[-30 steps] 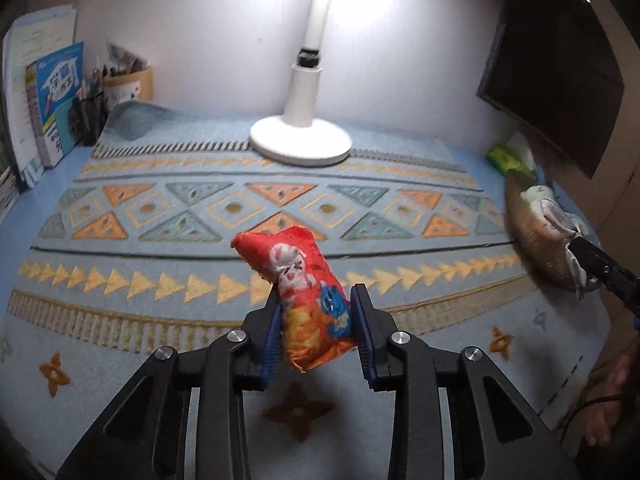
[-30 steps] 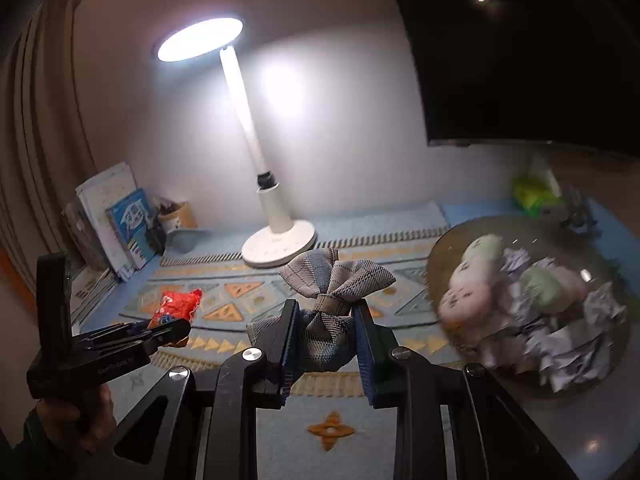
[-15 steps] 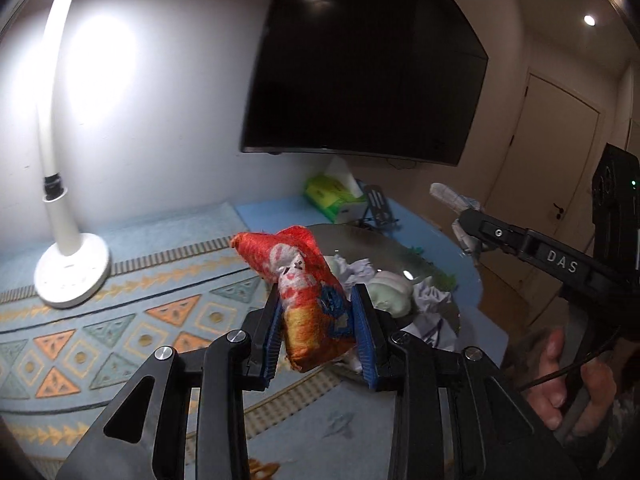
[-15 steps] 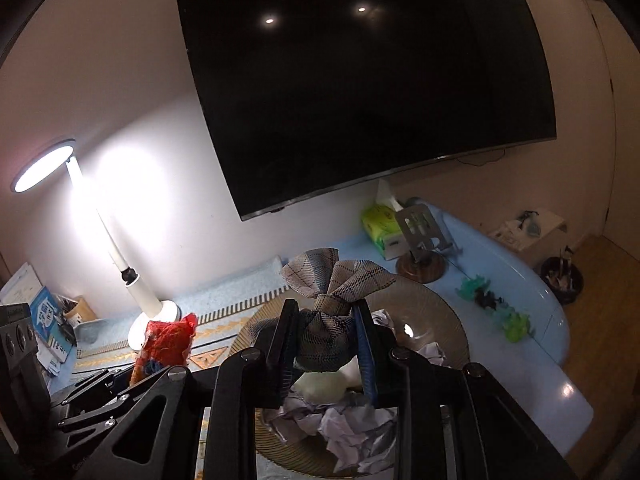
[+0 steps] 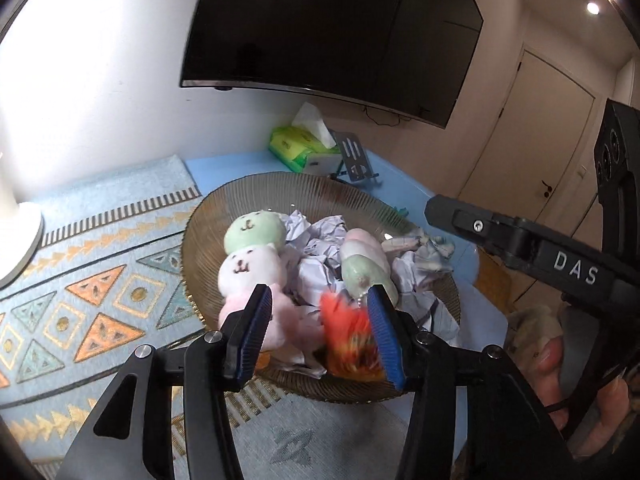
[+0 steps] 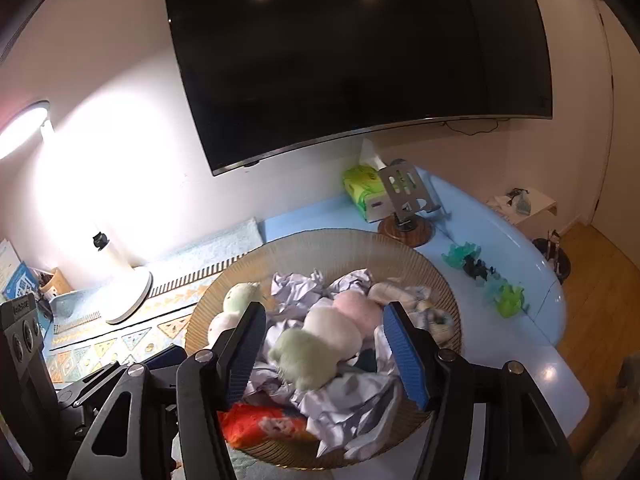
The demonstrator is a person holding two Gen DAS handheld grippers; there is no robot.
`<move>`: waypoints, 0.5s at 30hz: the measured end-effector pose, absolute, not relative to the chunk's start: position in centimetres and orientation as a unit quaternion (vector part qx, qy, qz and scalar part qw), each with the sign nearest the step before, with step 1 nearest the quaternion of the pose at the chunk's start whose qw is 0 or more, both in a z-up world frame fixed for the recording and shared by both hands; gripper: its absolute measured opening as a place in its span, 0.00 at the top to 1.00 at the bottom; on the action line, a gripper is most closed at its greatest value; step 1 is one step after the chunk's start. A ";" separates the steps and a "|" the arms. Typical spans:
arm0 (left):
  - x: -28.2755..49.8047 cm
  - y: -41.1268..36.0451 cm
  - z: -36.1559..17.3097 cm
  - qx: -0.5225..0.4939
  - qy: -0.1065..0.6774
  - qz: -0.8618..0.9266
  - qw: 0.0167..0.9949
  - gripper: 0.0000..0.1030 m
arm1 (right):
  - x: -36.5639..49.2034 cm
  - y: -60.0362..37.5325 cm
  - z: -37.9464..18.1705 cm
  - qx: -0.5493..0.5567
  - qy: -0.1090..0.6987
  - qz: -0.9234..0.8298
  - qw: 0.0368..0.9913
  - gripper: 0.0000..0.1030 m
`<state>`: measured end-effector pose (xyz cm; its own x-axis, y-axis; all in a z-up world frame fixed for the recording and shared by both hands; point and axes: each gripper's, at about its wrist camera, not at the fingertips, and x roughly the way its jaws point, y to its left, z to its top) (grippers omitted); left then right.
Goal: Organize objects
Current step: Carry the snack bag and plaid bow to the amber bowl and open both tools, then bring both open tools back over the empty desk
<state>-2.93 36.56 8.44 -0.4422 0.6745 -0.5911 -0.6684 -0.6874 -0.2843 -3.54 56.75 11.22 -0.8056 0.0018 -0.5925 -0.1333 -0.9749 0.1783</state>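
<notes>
Left gripper first, from its own camera: jaws have just been opening and are standing apart. The red snack packet is sitting between them, blurred, leaning against the right-hand pad. I'm judging it released and dropping onto the near edge of the glass bowl, not clamped. Landmark is that bowl. Inside it I'm seeing two plush skewers, one on the left half and one toward the middle, lying among crumpled paper. Patterned mat is lying left of the bowl, with no loose items on the part in view. Tissue pack and metal stand are sitting behind the bowl.

Right gripper, from its own camera: jaws have also just been opening, standing wide apart, nothing between the pads. It's hanging over the bowl's near half. The packet is resting at the bowl's near rim, below my left pad. A grey checked fabric piece is lying at the bowl's right side, partly hidden. Small green figures are sitting on the blue tabletop right of the bowl, well apart from it.

Progress, my judgement: both carried items are going into the bowl, so this step is nearly done. Left to do: possibly the small figures, though I can't tell whether they count.
</notes>
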 end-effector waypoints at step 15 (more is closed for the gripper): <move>0.7 28.2 10.2 -0.310 0.004 0.887 0.341 0.54 | -1.6 47.4 13.0 -0.299 0.071 0.950 -0.053 0.41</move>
